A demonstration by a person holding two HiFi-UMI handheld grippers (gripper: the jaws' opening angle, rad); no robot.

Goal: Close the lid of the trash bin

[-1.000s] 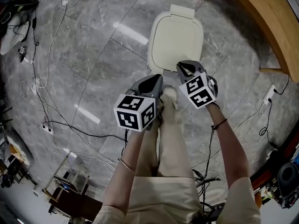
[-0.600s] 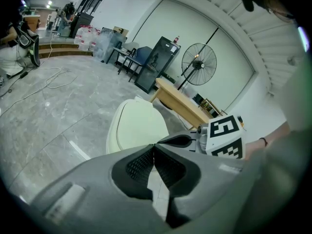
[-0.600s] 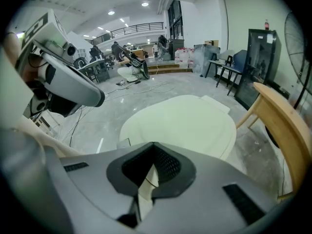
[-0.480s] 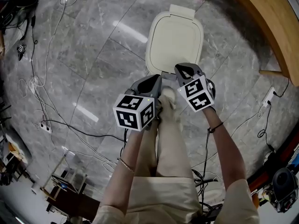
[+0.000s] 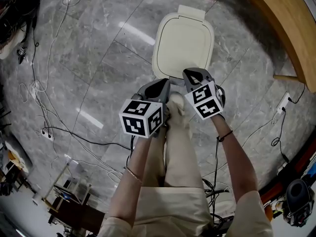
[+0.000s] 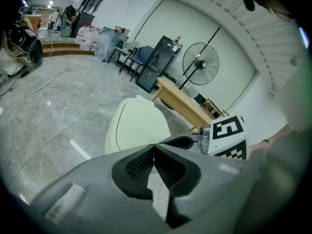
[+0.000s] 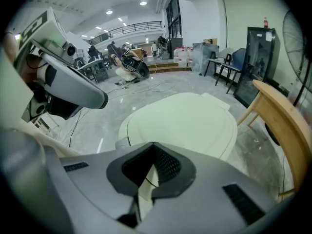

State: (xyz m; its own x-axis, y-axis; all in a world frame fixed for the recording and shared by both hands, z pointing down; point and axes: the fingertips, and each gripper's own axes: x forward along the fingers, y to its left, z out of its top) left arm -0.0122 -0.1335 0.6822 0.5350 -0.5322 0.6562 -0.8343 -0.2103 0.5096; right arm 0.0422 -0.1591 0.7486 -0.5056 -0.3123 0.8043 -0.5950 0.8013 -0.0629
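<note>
The cream trash bin [image 5: 182, 43] stands on the floor ahead of me with its lid [image 7: 185, 121] lying flat on it. My left gripper [image 5: 165, 83] hovers just short of the bin's near left corner, its jaws shut with nothing between them. My right gripper [image 5: 190, 74] sits over the lid's near edge, jaws also shut and empty; whether it touches the lid I cannot tell. In the left gripper view the lid [image 6: 139, 126] lies beyond the closed tips [image 6: 154, 145], and the right gripper's marker cube [image 6: 226, 135] shows to the right.
A wooden table or bench [image 5: 281, 19] runs along the right of the bin. Cables [image 5: 44, 83] and a power strip [image 5: 49, 135] lie on the grey marble floor at the left. The person's legs and a light shoe [image 5: 177, 105] are between the grippers. A fan [image 6: 200, 65] stands beyond.
The right gripper's cube has drifted slightly left in the head view as the view shifted. The lid and the left gripper look the same.
</note>
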